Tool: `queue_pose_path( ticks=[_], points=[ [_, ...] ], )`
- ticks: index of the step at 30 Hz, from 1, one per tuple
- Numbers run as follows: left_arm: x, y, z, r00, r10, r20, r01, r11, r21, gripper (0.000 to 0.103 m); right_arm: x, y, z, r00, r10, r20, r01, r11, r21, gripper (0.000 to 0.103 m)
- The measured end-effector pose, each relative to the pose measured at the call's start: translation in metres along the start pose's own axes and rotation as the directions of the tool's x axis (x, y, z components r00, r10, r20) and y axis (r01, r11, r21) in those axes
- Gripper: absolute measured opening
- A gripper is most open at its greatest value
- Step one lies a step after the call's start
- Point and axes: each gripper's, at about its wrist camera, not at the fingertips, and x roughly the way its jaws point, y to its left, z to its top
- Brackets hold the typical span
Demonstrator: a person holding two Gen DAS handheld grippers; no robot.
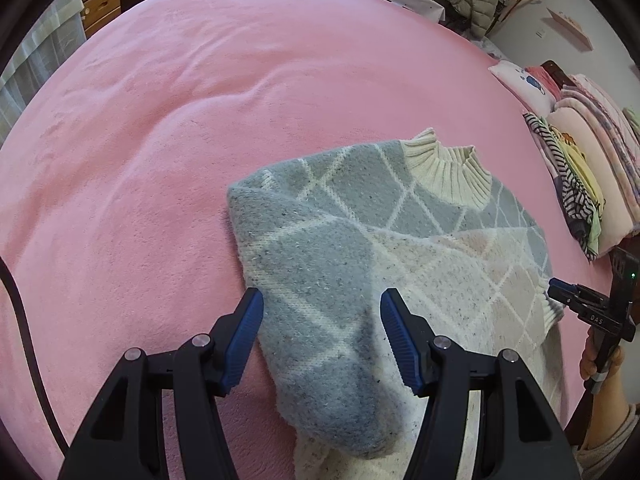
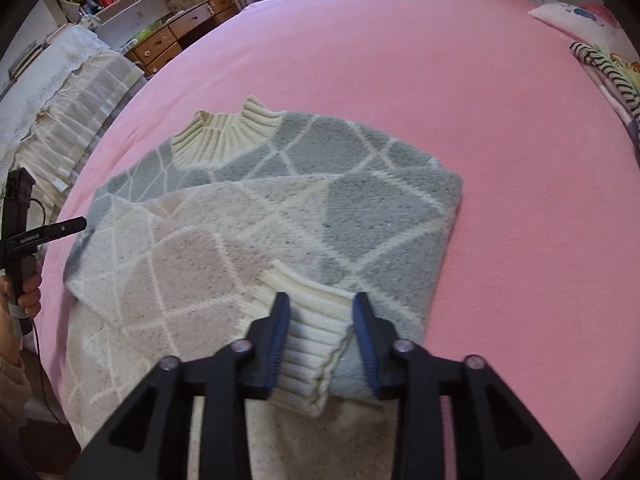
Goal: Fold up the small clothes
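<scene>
A small grey, cream and pale-pink diamond-pattern sweater [image 1: 360, 248] lies on the pink bed [image 1: 160, 160], its cream ribbed collar [image 1: 448, 172] at the far end. Both sleeves are folded in over the body. My left gripper [image 1: 322, 304] is open, its jaws wide on either side of the folded grey sleeve. In the right wrist view the sweater [image 2: 248, 232] fills the middle. My right gripper [image 2: 322, 308] is open, with the cream ribbed cuff [image 2: 312, 344] lying between its blue pads [image 2: 280, 336]. I cannot tell whether the pads touch the cuff.
A stack of folded clothes [image 1: 584, 168] sits at the bed's right edge, also in the right wrist view [image 2: 612, 68]. A wooden dresser [image 2: 180, 36] and white frilled cloth [image 2: 68, 112] stand off the left side. Each gripper shows in the other's view [image 1: 588, 308] [image 2: 44, 236].
</scene>
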Motion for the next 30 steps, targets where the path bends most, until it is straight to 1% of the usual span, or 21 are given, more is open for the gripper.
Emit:
queue_pose_path(
  ticks=[2,5,7,10,12,13,14,15,16,17,20,26,29,30],
  points=[
    [-0.001,-0.002,-0.001,1.0,0.004,-0.001,-0.004,1.0,0.018,0.06,0.002,0.003,-0.002,0.999,-0.037,-0.005,0.037,0.999,-0.016,0.037],
    [-0.003,-0.007,-0.003,1.0,0.008,-0.008,-0.008,0.998,0.058,0.06,-0.004,0.001,-0.005,0.997,-0.069,0.025,0.069,0.998,0.001,0.037],
    [-0.004,-0.01,-0.004,1.0,0.013,-0.011,-0.012,0.996,0.085,0.06,-0.005,-0.003,-0.005,0.997,-0.075,0.027,0.075,0.997,0.013,0.037],
    [-0.004,-0.013,-0.005,1.0,0.024,-0.016,-0.022,0.994,0.109,0.06,0.0,-0.01,-0.004,1.0,-0.028,0.0,0.028,0.999,0.038,0.037],
    [-0.003,-0.014,-0.005,0.999,0.029,-0.018,-0.027,0.993,0.111,0.06,0.006,-0.011,-0.001,1.0,0.028,-0.01,-0.028,0.998,0.051,0.039],
    [-0.003,-0.014,-0.005,0.999,0.03,-0.018,-0.028,0.994,0.109,0.06,0.009,-0.009,0.001,0.999,0.042,-0.014,-0.041,0.998,0.052,0.038],
    [-0.003,-0.014,-0.004,0.999,0.031,-0.018,-0.029,0.994,0.107,0.06,0.011,-0.006,0.002,0.999,0.032,-0.012,-0.032,0.998,0.045,0.035],
    [-0.003,-0.013,-0.004,0.999,0.03,-0.017,-0.028,0.994,0.106,0.06,0.011,-0.001,0.003,1.0,0.01,0.004,-0.011,1.0,0.021,0.032],
    [-0.003,-0.013,-0.004,0.999,0.03,-0.017,-0.028,0.994,0.106,0.06,0.009,0.003,0.003,1.0,0.007,0.017,-0.007,1.0,0.004,0.021],
    [-0.003,-0.013,-0.004,0.999,0.031,-0.017,-0.029,0.994,0.107,0.06,0.007,0.006,0.003,1.0,0.007,0.027,-0.007,1.0,-0.007,0.016],
    [-0.002,-0.013,-0.003,0.999,0.034,-0.015,-0.032,0.993,0.113,0.06,-0.008,0.015,0.0,0.996,-0.017,0.086,0.022,0.998,-0.053,0.014],
    [0.002,-0.012,-0.001,0.999,0.048,-0.015,-0.046,0.992,0.116,0.06,-0.035,0.03,0.0,0.983,-0.067,0.169,0.088,0.989,-0.115,0.013],
    [0.002,-0.014,-0.001,0.999,0.049,-0.014,-0.047,0.992,0.12,0.06,-0.044,0.035,0.006,0.97,-0.107,0.22,0.137,0.983,-0.122,0.013],
    [0.002,-0.014,0.0,0.999,0.048,-0.014,-0.046,0.991,0.123,0.06,-0.049,0.036,0.009,0.962,-0.123,0.245,0.155,0.981,-0.115,0.013]
  ],
)
